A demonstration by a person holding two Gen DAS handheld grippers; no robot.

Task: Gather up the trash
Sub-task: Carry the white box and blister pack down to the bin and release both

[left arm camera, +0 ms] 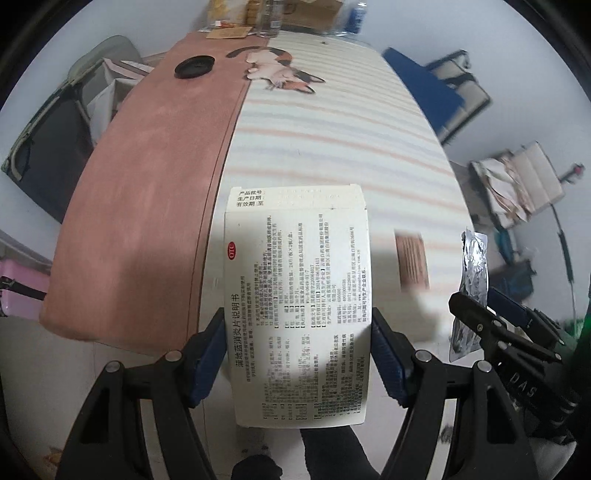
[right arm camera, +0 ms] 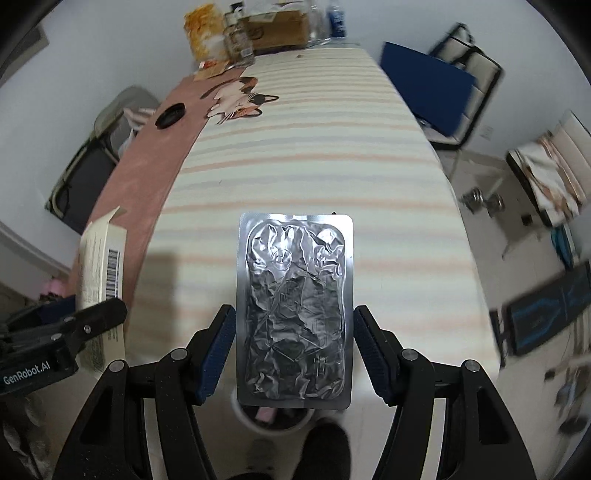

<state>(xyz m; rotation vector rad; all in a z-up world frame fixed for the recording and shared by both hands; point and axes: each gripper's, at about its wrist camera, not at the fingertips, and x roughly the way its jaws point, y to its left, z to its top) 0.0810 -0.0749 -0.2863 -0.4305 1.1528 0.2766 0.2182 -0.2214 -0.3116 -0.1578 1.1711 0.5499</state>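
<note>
A flattened white medicine carton [left arm camera: 295, 295] with printed text stands upright between the blue pads of my left gripper [left arm camera: 299, 354], which is shut on its two long edges above the table's near end. My right gripper [right arm camera: 295, 354] is shut on a crumpled silver blister sheet [right arm camera: 295, 306], held just as upright. The two grippers hang side by side: the right gripper [left arm camera: 476, 317] with the blister sheet [left arm camera: 474, 258] shows at the right of the left wrist view, and the left gripper [right arm camera: 96, 317] with the carton [right arm camera: 99, 258] at the left of the right wrist view.
A long table [right arm camera: 314, 155] carries a striped cloth with a cat print and a pink strip bearing a black round lid [left arm camera: 194, 66]. Bottles and a cardboard box [right arm camera: 277, 29] crowd its far end. A white bin [right arm camera: 273, 419] stands below, beside a dark shoe [right arm camera: 327, 446]. Chairs flank both sides.
</note>
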